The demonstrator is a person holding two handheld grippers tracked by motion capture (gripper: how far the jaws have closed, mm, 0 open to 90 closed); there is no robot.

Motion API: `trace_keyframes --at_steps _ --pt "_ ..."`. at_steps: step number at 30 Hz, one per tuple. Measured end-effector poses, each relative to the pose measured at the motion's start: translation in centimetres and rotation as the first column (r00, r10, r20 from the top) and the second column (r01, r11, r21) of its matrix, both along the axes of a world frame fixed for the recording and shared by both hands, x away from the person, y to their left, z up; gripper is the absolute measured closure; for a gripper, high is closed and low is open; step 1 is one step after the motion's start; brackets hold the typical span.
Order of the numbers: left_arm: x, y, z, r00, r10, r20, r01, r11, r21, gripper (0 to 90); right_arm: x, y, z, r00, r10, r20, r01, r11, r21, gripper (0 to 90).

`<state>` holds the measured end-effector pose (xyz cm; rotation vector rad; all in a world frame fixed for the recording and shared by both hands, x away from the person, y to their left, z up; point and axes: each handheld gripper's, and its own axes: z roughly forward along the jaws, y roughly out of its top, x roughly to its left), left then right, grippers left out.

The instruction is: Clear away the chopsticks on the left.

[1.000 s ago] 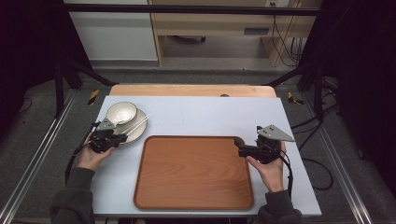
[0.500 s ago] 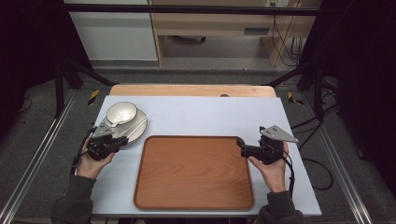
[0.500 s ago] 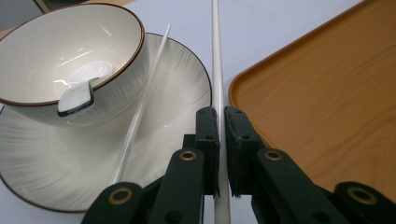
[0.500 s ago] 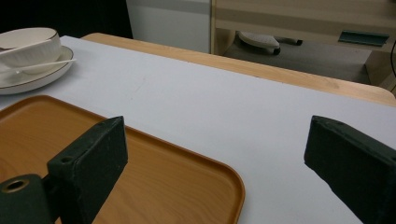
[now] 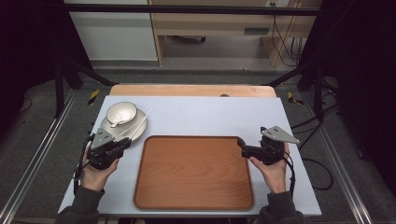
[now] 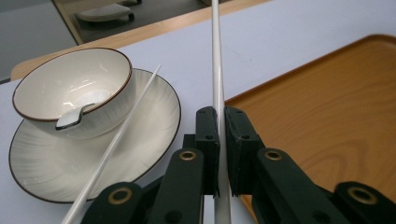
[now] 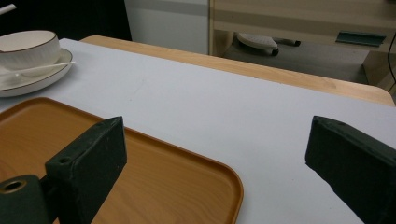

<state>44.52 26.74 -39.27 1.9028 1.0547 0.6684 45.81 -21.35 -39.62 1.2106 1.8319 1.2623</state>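
Observation:
My left gripper is shut on a white chopstick. The stick runs out between the jaws, slanting over the plate's right edge. A second white chopstick lies across the white plate. On that plate stands a brown-rimmed white bowl with a white spoon in it. My right gripper hovers at the right edge of the wooden tray. It is open and holds nothing.
The tray lies on a pale blue mat over a wooden table. A black frame post and cables stand beyond the right edge. A low shelf sits behind the table.
The left gripper has drawn back from the plate toward the near edge and risen, carrying the chopstick with it. The right gripper has stayed put.

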Motion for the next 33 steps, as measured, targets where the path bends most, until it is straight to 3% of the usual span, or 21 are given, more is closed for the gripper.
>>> trace_keyframes --at_steps 6,8,11,16,17,18,22,25,26,30,33 --pt "-1.8 -1.7 0.2 0.9969 0.079 -0.004 -0.079 0.9935 -0.083 84.2 0.0 -0.1 -0.1 1.0000 -0.004 -0.001 0.004 1.0000 -0.002 5.7" --pt "-2.4 -2.7 0.0 0.9911 0.133 -0.007 -0.133 0.9871 -0.089 84.1 0.0 0.0 -0.1 1.0000 -0.004 -0.003 0.004 1.0000 -0.002 5.8" --pt "-2.8 -3.4 -0.2 0.9861 0.166 -0.004 -0.166 0.9820 -0.091 84.1 0.0 0.0 0.0 1.0000 -0.001 -0.001 0.001 1.0000 0.000 5.9" --pt "-3.9 -4.5 -1.6 0.9714 0.237 -0.017 -0.237 0.9601 -0.149 84.1 0.0 -0.2 0.0 1.0000 0.001 0.003 -0.001 1.0000 0.004 5.9" --pt "-4.4 -4.9 -2.3 0.9659 0.258 -0.020 -0.258 0.9529 -0.160 84.1 -0.1 -0.3 0.0 1.0000 -0.001 -0.002 0.001 0.9999 0.012 5.9" --pt "-4.4 -4.9 -2.3 0.9659 0.258 -0.020 -0.258 0.9529 -0.160 84.1 -0.1 -0.3 0.0 1.0000 -0.002 -0.002 0.002 1.0000 0.010 5.9" --pt "-5.3 -5.7 -3.7 0.9525 0.303 -0.033 -0.304 0.9374 -0.170 84.0 0.0 -0.2 -0.1 1.0000 0.000 -0.005 0.000 1.0000 0.009 5.8" --pt "-5.6 -6.3 -5.3 0.9453 0.320 -0.062 -0.326 0.9295 -0.173 84.0 0.1 -0.1 -0.2 1.0000 0.007 -0.005 -0.007 1.0000 0.006 5.7" --pt "-5.6 -6.4 -6.1 0.9402 0.329 -0.088 -0.340 0.9238 -0.177 84.0 0.1 0.0 -0.2 0.9999 0.010 -0.008 -0.010 0.9999 0.003 5.7" --pt "-5.7 -6.5 -6.9 0.9321 0.345 -0.110 -0.360 0.9163 -0.175 84.0 0.1 0.0 -0.3 0.9999 0.009 -0.012 -0.009 1.0000 0.002 5.7" --pt "-5.8 -6.9 -7.6 0.9274 0.356 -0.114 -0.371 0.9155 -0.156 84.0 0.1 0.0 -0.3 0.9999 0.011 -0.010 -0.011 0.9999 0.001 5.7"
